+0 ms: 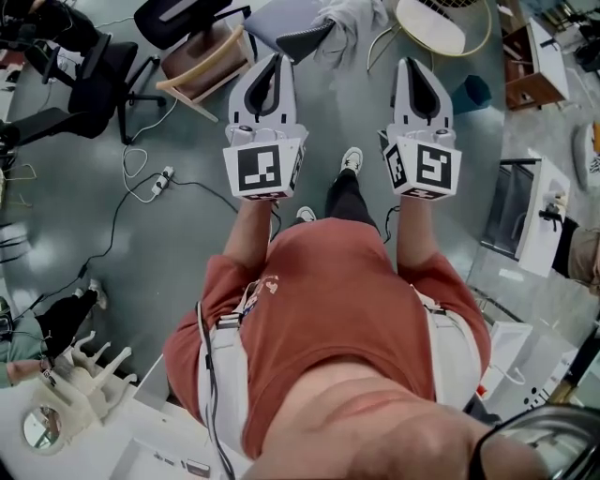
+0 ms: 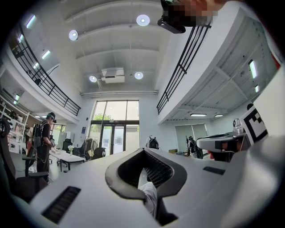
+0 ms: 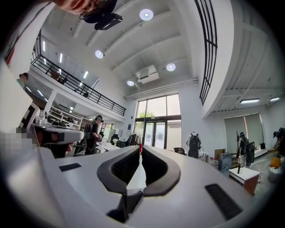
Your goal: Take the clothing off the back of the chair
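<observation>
The clothing (image 1: 354, 17), a pale grey crumpled heap, lies draped over a chair (image 1: 281, 17) at the far side of the floor (image 1: 187, 244). The head view's top edge cuts off both, so how the fabric hangs on the chair is hard to make out. The left tongs (image 2: 143, 150) have their tips drawn together, with only a narrow loop left between the dark ribbed pads. Low in that loop shows a pale folded shape (image 2: 150, 196) that looks like cloth; whether it is pinched or merely lies beyond the jaws cannot be told. The right tongs (image 3: 140, 149) are closed tip to tip, with nothing between the ribbed pads. Both tongs have smooth white shells with black rubbery lining. They are held out side by side, clear of the clothing. The floor is smooth and grey-green, with cables trailing across it.
</observation>
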`<action>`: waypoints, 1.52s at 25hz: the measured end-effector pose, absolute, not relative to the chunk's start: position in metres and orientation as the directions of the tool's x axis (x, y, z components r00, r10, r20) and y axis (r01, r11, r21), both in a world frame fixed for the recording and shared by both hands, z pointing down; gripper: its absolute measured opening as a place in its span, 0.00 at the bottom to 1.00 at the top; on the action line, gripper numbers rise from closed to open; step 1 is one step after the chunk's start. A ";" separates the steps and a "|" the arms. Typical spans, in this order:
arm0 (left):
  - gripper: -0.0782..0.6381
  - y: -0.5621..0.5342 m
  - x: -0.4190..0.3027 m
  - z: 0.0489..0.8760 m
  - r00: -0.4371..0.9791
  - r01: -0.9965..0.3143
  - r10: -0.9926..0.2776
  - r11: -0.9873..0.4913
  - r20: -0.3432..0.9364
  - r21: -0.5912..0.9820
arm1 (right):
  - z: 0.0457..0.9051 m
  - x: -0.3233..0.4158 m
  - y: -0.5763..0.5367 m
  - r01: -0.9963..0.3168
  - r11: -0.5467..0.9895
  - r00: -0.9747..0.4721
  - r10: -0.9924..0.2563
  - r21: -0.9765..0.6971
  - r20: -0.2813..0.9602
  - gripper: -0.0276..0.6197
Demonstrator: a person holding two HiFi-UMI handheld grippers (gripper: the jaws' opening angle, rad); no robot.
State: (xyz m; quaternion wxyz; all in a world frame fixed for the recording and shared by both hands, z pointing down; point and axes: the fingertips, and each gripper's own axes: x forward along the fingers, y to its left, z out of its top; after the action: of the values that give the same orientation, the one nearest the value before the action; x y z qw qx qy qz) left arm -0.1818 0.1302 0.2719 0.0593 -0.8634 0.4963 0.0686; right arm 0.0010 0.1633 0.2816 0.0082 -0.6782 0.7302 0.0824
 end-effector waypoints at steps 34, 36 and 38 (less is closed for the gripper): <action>0.13 -0.125 0.066 0.259 0.440 -0.898 -0.885 -0.435 -0.152 -0.066 | 0.301 0.253 -0.104 -0.993 0.119 -0.119 -0.989 0.000 -0.082 0.09; 0.13 -0.132 0.063 0.261 0.430 -0.903 -0.890 -0.425 -0.149 -0.063 | 0.305 0.252 -0.113 -0.992 0.129 -0.129 -0.989 -0.002 -0.076 0.09; 0.13 -0.141 0.056 0.265 0.420 -0.907 -0.895 -0.416 -0.147 -0.058 | 0.308 0.247 -0.123 -0.990 0.139 -0.138 -0.988 0.000 -0.072 0.09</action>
State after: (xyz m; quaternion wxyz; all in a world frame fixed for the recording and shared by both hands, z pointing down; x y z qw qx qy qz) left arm 0.0564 -0.1407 0.2648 0.0642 -0.8402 0.5365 0.0465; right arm 0.2470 -0.1226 0.3076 0.0272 -0.6558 0.7541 0.0235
